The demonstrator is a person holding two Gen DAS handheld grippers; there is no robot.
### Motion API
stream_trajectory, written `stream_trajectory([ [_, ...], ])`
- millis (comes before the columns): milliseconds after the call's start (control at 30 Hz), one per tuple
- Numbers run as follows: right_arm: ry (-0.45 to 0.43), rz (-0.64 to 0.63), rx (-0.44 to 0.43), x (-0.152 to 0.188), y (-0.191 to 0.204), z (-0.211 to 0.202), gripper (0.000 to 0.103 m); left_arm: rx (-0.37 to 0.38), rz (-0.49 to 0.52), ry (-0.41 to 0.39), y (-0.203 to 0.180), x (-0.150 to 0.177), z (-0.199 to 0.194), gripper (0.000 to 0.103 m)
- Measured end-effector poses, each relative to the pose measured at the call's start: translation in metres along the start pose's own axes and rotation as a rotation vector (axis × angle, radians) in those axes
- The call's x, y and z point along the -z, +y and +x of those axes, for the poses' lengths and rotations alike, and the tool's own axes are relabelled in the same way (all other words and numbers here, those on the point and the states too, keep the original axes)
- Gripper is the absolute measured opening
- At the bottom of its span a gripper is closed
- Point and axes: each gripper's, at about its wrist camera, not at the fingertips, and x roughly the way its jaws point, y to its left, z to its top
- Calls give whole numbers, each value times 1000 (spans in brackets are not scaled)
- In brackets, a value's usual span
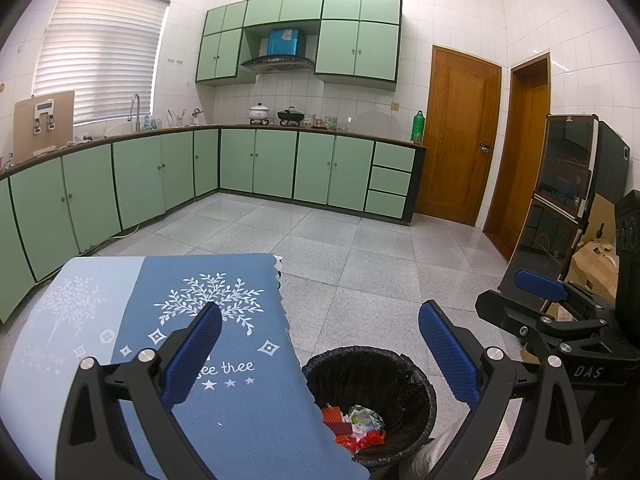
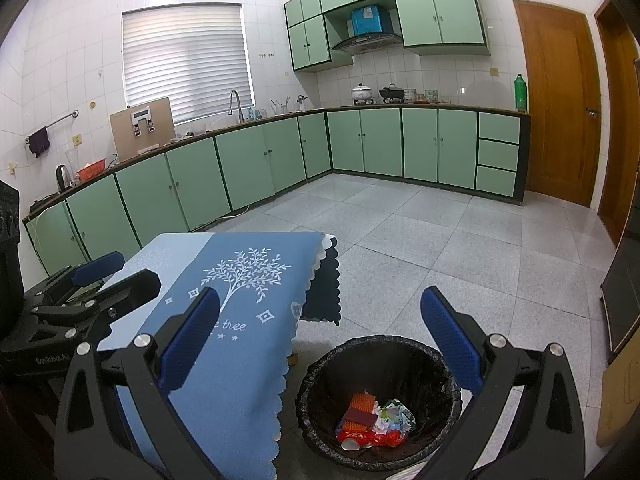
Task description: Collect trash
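A black trash bin (image 1: pixel 404 376) with a black liner stands on the floor beside a table with a blue tablecloth (image 1: pixel 224 360). Red, orange and green-white wrappers (image 1: pixel 356 426) lie in its bottom. In the right wrist view the bin (image 2: pixel 440 372) and its trash (image 2: pixel 374 424) sit below the gripper. My left gripper (image 1: pixel 320 350) is open and empty above the table edge and bin. My right gripper (image 2: pixel 320 338) is open and empty over the bin; it also shows at the right of the left wrist view (image 1: pixel 540 286). The left gripper shows at the left of the right wrist view (image 2: pixel 98 266).
Green kitchen cabinets (image 1: pixel 256 160) run along the left and back walls. A wooden door (image 1: pixel 456 136) and a dark appliance (image 1: pixel 560 184) with cardboard stand to the right. The grey tiled floor (image 1: pixel 360 252) spreads beyond the table.
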Motion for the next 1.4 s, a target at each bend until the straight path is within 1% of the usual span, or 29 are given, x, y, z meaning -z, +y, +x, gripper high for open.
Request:
stream_trajectory([
  [667,3,0,-2,1,2,1,98,-3,-2,-1,-1,3,1,97],
  [1400,5,1,0,10,4,3,98,-8,-6,3,-1,6,0,97],
])
